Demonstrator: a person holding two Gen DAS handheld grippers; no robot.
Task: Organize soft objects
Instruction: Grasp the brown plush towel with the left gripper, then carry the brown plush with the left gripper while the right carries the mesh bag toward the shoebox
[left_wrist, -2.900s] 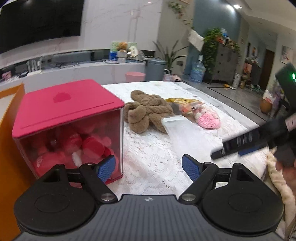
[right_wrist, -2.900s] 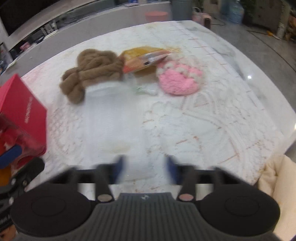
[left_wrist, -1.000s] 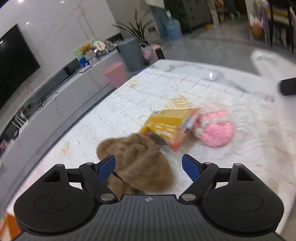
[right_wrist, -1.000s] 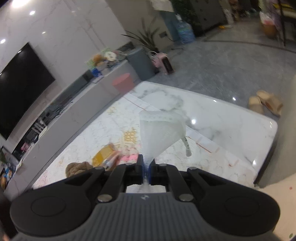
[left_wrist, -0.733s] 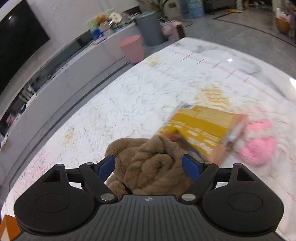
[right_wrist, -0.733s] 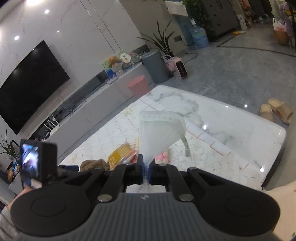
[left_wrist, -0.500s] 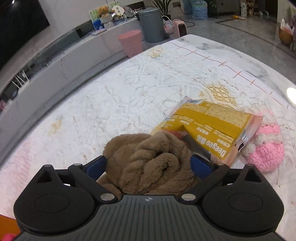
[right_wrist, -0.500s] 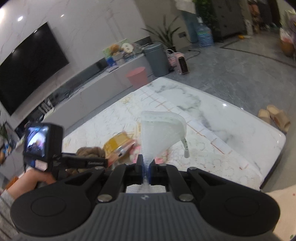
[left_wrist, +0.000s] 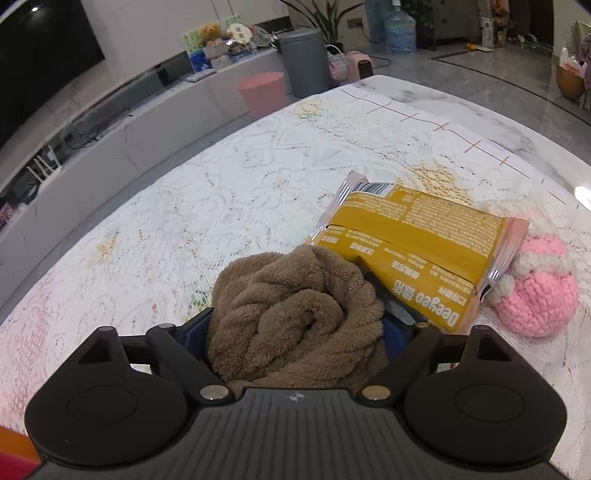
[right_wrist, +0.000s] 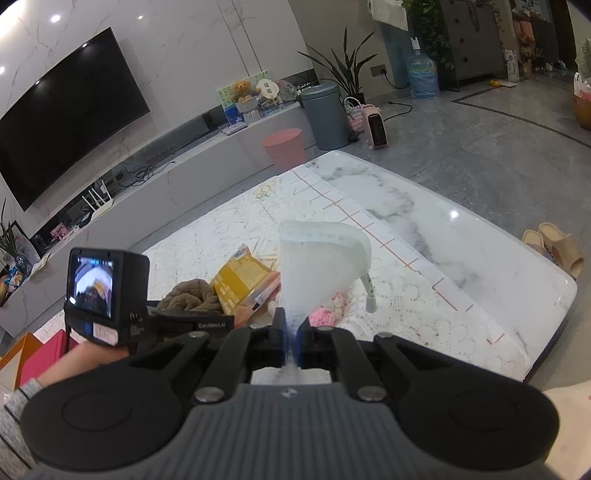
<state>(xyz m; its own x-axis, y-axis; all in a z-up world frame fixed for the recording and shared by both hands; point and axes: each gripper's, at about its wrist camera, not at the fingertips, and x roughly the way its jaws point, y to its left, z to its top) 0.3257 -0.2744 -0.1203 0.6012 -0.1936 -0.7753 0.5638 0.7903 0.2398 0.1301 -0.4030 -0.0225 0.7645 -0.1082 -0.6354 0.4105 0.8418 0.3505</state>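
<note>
Left tool (left_wrist: 295, 332): closed around brown plush towel (left_wrist: 295, 314), on lace-covered surface (left_wrist: 221, 192), ready for lifting. Yellow snack packet (left_wrist: 413, 251) at 2 o'clock, pink knitted toy (left_wrist: 535, 295) beyond. Right tool (right_wrist: 291, 336): pinched translucent pouch (right_wrist: 317, 266) aloft, mouth presumably kept open. Earlier, left tool gaped wide; towel lay ahead.

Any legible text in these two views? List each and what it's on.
"Deeyeo" on the yellow packet, printed upside down in the left view.
"GenRobot.AI", roughly, on the left gripper in the right view; small, uncertain.
Fine print and barcode on the packet: too small to read.
Pink label under the gripper's screen: blurred.
Nothing else legible.
</note>
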